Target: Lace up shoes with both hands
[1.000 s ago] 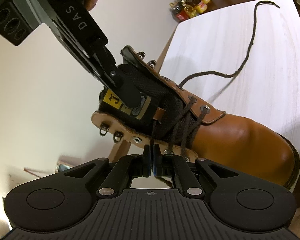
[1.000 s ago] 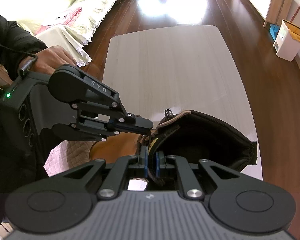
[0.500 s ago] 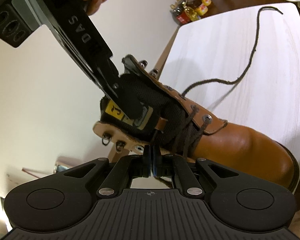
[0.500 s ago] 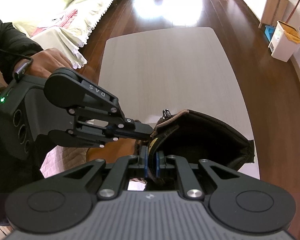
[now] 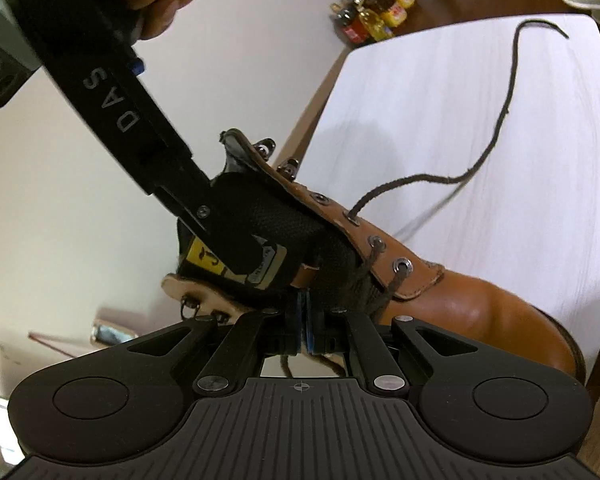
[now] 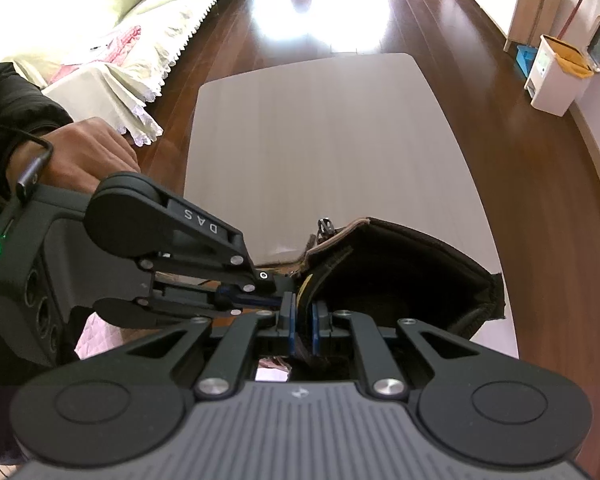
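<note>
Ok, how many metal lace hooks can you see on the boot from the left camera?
4. Two hooks sit on the boot's far flap near the top; two on the near flap, just above the left tool. The tools may hide more.

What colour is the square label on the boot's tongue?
Yellow with a black mark, on the label of the boot; the left wrist view shows it best.

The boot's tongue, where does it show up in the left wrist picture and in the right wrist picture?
Left wrist view: the black tongue sits centre-left, between the two eyelet flaps, with the right gripper clamped on it.
Right wrist view: tongue at lower centre, edge-on between that gripper's own pads.
Shared landmark: the white table under the boot.
</note>
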Tool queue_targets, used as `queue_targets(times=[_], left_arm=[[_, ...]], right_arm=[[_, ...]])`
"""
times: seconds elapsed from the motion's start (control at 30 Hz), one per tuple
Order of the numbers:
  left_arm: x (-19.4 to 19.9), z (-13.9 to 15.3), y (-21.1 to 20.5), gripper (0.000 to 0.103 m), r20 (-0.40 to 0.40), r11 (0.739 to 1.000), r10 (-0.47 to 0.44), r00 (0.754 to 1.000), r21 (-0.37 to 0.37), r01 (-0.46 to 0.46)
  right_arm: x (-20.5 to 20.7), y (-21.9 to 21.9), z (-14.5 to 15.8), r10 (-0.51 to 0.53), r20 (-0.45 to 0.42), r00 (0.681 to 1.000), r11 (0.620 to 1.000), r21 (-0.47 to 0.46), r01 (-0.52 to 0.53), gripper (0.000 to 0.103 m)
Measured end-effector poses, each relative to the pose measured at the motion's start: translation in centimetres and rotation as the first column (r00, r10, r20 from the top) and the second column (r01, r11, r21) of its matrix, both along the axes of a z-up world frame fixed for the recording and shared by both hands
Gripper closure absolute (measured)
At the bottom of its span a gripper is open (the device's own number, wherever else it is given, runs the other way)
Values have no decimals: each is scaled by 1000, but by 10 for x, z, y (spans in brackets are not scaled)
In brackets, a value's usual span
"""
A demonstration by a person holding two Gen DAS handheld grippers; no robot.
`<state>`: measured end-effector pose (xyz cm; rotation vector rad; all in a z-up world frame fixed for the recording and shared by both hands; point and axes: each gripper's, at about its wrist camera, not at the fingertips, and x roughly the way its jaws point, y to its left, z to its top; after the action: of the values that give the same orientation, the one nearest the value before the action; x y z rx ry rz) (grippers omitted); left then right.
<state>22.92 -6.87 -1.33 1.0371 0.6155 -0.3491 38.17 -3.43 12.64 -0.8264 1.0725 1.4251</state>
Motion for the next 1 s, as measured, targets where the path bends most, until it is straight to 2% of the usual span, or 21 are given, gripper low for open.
queue_targets(times=[0.23,0.33,0.57,0.6,0.67,0.83,0.93,1.0], left_arm=[[-3,4,14,96,-3,993,34,999,-116,-34],[-5,6,17,91,-9,989,41,999,-144,-42],[1,6,21,91,-23,977,58,998,-203,-62],[2,6,21,91,-24,978,54,998,-201,-58],[3,5,21,97,-21,981,30,999,-192,-34],[-4,-3,26,99,28,983,-123,992,-135,126],[-6,-4,31,98,39,979,-152,988,-134,156],[-6,-3,33,96,32,981,-134,991,-136,137]], right_arm=[[1,5,-1,-13,-1,1000,1000,-3,13,94],[1,5,0,-14,-3,1000,1000,-5,14,94],[5,3,-1,-23,-16,1000,1000,-6,23,94],[6,3,-1,-24,-18,1000,1000,-6,24,94],[6,3,-2,-25,-22,999,1000,-2,25,94],[5,2,-3,-16,-17,1000,1000,2,16,94],[7,1,-3,-26,-19,999,1000,5,26,94],[8,1,-3,-37,-23,999,999,5,37,94]])
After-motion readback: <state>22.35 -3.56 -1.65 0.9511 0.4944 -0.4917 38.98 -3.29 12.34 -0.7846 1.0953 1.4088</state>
